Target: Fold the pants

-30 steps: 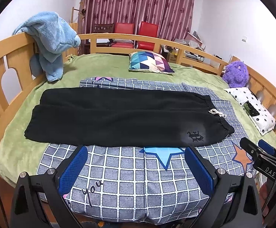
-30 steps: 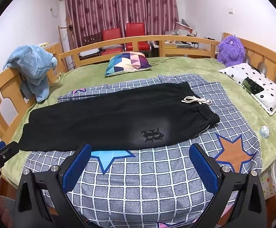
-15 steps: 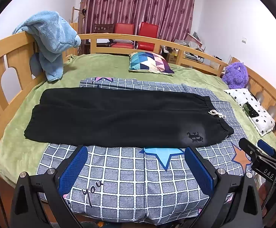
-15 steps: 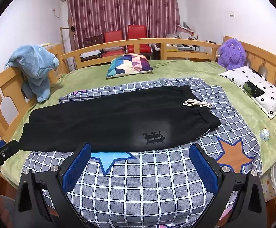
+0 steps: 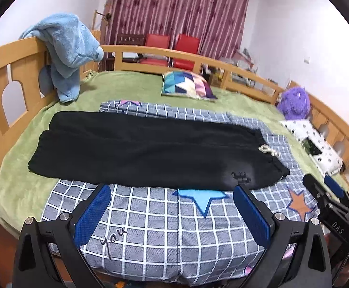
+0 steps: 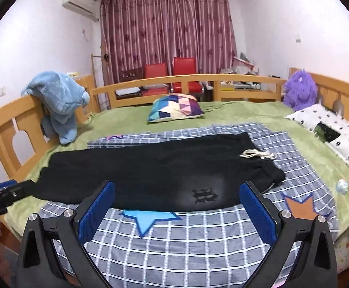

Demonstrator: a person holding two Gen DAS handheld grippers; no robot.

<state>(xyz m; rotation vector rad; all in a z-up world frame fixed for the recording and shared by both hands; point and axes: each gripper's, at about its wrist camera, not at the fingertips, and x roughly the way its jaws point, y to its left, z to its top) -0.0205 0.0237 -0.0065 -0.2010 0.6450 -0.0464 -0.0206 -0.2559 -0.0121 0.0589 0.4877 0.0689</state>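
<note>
Black pants (image 5: 145, 151) (image 6: 150, 170) lie flat across the checked blanket, legs folded one on the other, waistband and white drawstring (image 6: 258, 154) at the right, leg ends at the left. My left gripper (image 5: 172, 206) hangs open over the blanket's near edge, short of the pants' near hem. My right gripper (image 6: 177, 206) is open too, its blue pads (image 6: 96, 212) level with the hem near the printed logo (image 6: 204, 195). Neither holds anything. Each gripper shows at the edge of the other's view.
The grey checked blanket (image 5: 165, 228) covers a green bedspread (image 5: 18, 180) inside a wooden bed rail (image 5: 4, 72). A blue plush (image 5: 66, 48) hangs on the left rail. A patterned cushion (image 6: 174, 108), purple plush (image 6: 299, 91) and spotted pillow (image 6: 330, 132) lie beyond.
Both grippers have tilted up and edged slightly toward the pants; the right view now shows more of the wall and curtain. The pants have not moved.
</note>
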